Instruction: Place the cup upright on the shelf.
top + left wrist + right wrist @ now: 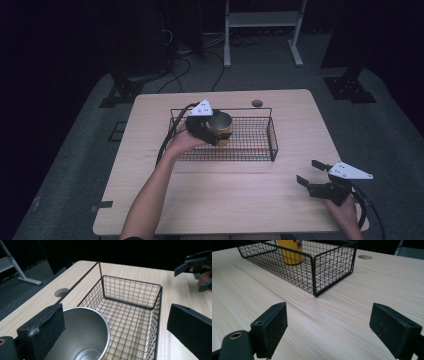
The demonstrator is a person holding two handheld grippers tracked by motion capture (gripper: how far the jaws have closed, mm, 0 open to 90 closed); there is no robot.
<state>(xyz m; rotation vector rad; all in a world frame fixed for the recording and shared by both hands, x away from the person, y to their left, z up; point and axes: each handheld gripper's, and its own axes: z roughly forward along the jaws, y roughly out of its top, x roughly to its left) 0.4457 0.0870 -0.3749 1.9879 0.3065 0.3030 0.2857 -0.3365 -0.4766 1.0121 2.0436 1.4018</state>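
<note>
Nearest me, my right gripper (314, 176) hovers over the front right corner of the table (240, 205), its flat black block-shaped jaws spread wide apart with nothing between them. The tabletop is pale wood with a fine straight grain, smooth and matte.

Farther in, my left gripper (212, 131) sits at the left end of the basket (260, 150). Its jaws are apart, one pad close against the outside of the cup (220, 128), the other well clear of it across the basket, so I am not clamped on it. The cup stands upright inside the basket's left end: a round tumbler, brushed bare metal inside with a thin rolled rim, yellow on the outside. There is a small coloured print on the yellow wall, too cut off to read.

The basket is a long rectangle of thin black wire grid with a raised rail along its far side. Beyond it, a round hole (257, 103) pierces the tabletop.
</note>
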